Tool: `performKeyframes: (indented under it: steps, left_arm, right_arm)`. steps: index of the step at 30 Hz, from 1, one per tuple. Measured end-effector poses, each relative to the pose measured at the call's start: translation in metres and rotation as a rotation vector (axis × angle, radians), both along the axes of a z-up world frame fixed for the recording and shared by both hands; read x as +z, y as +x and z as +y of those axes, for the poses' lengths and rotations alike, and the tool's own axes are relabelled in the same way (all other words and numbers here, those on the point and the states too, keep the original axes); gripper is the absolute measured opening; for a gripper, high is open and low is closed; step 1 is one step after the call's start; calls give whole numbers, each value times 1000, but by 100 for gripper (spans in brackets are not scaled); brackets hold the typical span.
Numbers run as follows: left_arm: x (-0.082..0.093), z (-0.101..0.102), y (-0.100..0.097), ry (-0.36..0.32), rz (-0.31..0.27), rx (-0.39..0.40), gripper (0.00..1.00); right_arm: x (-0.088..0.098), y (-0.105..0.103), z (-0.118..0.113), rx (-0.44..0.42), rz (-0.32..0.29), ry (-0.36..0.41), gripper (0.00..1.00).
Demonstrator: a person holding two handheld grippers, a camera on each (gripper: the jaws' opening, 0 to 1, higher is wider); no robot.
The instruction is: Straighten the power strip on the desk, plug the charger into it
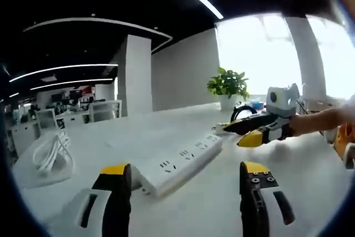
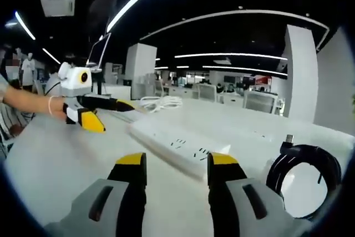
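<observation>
Desk (image 1: 183, 203) wide, white, mostly bare. Power strip (image 1: 183, 162) lies askew across desk middle, not yet squared. Black coiled cable (image 2: 302, 178) beside strip end; white coiled cable (image 1: 51, 154) well apart; charger not identifiable. Left gripper (image 1: 188, 178) released, jaws wide, straddling near end of strip, likely lining up to nudge it. Right gripper (image 2: 175, 162) released, hovering near strip's other end, holding nothing.

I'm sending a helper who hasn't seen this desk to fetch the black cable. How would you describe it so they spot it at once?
On the big white desk, find the long white power strip lying across the middle. The black cable lies just off one end of it, wound into a round coil. Unlike the white cable bundle at the other end, it is black.
</observation>
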State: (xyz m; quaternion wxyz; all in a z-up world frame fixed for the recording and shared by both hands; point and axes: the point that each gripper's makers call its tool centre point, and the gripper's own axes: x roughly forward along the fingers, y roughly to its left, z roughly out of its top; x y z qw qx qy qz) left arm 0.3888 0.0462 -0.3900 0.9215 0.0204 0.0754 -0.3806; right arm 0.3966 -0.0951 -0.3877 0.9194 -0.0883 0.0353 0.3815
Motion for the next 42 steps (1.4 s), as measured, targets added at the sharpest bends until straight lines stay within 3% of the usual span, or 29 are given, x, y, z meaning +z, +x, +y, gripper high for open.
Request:
performKeyframes:
  steps: [5, 15, 20, 26, 36, 42]
  left_arm:
    - [8, -4, -14, -70, 11, -20, 86]
    - [8, 1, -29, -69, -11, -4, 95]
    - [11, -1, -41, -84, -19, -12, 99]
    - [18, 0, -57, -92, -32, -27, 99]
    - [23, 4, -68, -45, -89, -25, 99]
    - [17, 2, -78, -20, -90, -50, 99]
  right_arm:
    - [6, -12, 2, 27, -7, 12, 47]
    - [16, -22, -2, 39, -16, 57, 53]
    - [15, -29, -2, 55, -22, 42, 56]
    - [19, -39, -4, 71, -22, 58, 60]
    - [27, -55, -11, 86, -37, 84, 70]
    - [19, -61, -14, 82, -35, 72, 78]
